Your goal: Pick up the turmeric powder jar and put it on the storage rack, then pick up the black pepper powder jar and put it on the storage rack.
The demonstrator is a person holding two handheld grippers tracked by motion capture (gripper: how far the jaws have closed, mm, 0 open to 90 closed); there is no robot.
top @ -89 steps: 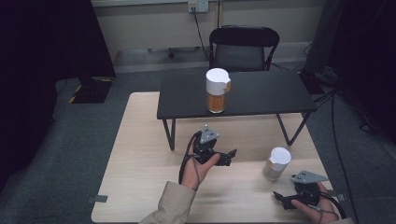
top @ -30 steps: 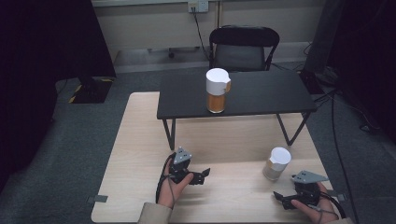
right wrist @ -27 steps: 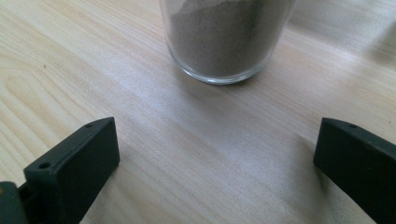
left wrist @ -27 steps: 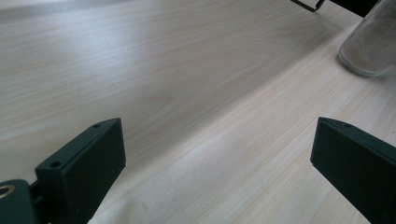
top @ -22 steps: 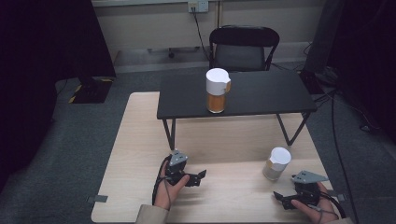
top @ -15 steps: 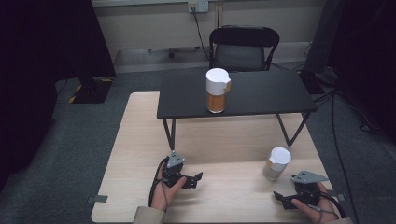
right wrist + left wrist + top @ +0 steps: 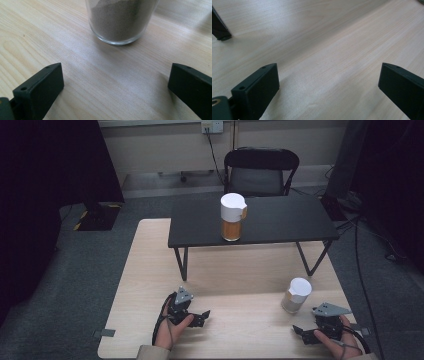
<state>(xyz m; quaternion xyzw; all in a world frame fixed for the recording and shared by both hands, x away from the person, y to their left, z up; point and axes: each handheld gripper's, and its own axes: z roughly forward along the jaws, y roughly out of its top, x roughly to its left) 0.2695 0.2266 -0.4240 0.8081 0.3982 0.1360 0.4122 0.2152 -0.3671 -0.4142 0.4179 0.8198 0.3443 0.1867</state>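
High view: the left gripper (image 7: 196, 316) rests at seven o'clock on the wooden table (image 7: 150, 270), the right gripper (image 7: 306, 332) at five o'clock, just beside a lidded jar (image 7: 296, 295), likely parked for a reach. A taller jar (image 7: 233, 217) stands on the black table (image 7: 280, 222) at twelve.

Left gripper view: jaws wide apart, holding nothing, over bare wood.

Right gripper view: jaws spread wide and empty, with the jar (image 7: 121, 21) at twelve o'clock, apart.

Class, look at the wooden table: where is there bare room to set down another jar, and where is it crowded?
Bare wood lies between the left gripper and the small jar. It is tighter between that jar and the right gripper, and beneath the black table.
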